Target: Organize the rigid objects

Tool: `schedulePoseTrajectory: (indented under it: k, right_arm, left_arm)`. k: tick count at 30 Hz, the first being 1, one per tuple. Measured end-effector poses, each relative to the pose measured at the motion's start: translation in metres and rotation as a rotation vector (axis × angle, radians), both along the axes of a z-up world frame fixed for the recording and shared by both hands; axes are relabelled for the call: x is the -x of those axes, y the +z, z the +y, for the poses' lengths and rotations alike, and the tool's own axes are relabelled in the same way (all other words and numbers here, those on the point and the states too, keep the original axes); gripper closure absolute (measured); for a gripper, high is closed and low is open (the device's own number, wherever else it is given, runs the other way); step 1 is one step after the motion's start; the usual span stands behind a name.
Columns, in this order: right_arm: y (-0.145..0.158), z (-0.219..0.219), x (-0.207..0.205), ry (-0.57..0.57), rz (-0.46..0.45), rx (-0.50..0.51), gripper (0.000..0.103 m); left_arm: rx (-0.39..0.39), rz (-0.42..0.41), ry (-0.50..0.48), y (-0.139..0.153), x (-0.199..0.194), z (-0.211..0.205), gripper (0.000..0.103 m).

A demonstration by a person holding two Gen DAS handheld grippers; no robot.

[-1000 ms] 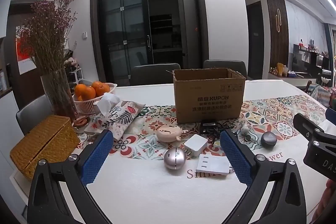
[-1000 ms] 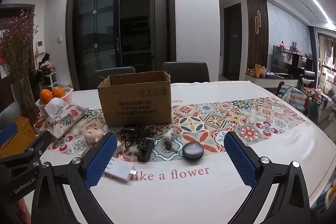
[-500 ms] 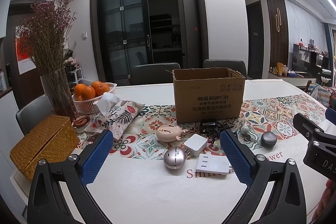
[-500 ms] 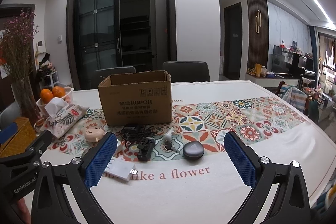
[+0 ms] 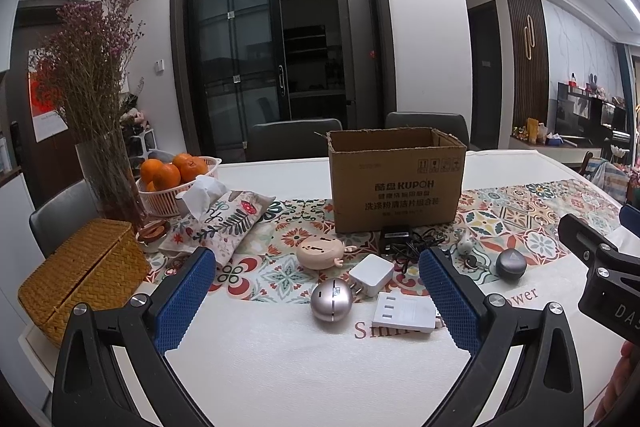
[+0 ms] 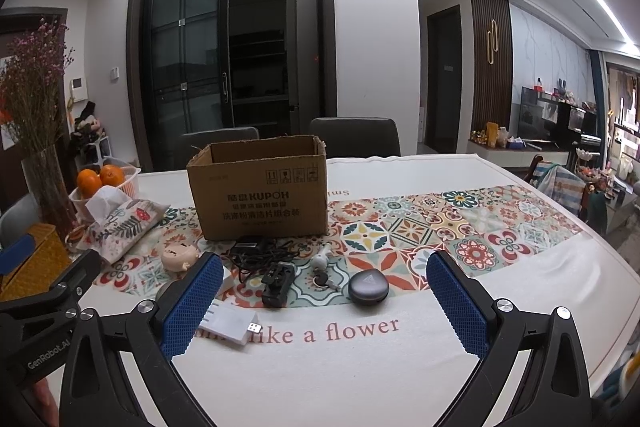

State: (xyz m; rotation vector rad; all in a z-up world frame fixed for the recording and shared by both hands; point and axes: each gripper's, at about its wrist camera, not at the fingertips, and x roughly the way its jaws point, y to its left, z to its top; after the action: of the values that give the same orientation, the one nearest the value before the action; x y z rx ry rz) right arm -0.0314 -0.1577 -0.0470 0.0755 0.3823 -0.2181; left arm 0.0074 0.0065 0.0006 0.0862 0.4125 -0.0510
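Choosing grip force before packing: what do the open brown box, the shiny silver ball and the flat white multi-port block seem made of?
Open brown box: corrugated cardboard, matte, with frayed rim and printed text. Shiny silver ball: probably brushed metal or metallised plastic, given its soft highlights. Flat white multi-port block: apparently smooth, matte hard plastic.

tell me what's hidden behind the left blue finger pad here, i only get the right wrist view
Observer: A shiny silver metal ball sits there, just left of the flat white charging hub.
Operator: anything else back there
Observer: Yes, a white cube plug adapter lies just behind the ball, with its prongs pointing toward it.
Operator: is the left gripper holding something
Observer: No. The left gripper is open, and nothing sits between its blue pads.
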Motion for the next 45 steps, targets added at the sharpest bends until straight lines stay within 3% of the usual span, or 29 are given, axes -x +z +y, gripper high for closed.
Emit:
schedulePoseTrajectory:
  k: [34, 45]
  right_arm:
    - [0.002, 0.001, 0.001, 0.004, -0.001, 0.002, 0.000]
    - [-0.006, -0.001, -0.007, -0.022, 0.015, -0.009, 0.000]
  left_arm:
    - [0.006, 0.013, -0.010, -0.003, 0.001, -0.003, 0.000]
    - [0.028, 0.056, 0.000, -0.016, -0.011, -0.001, 0.000]
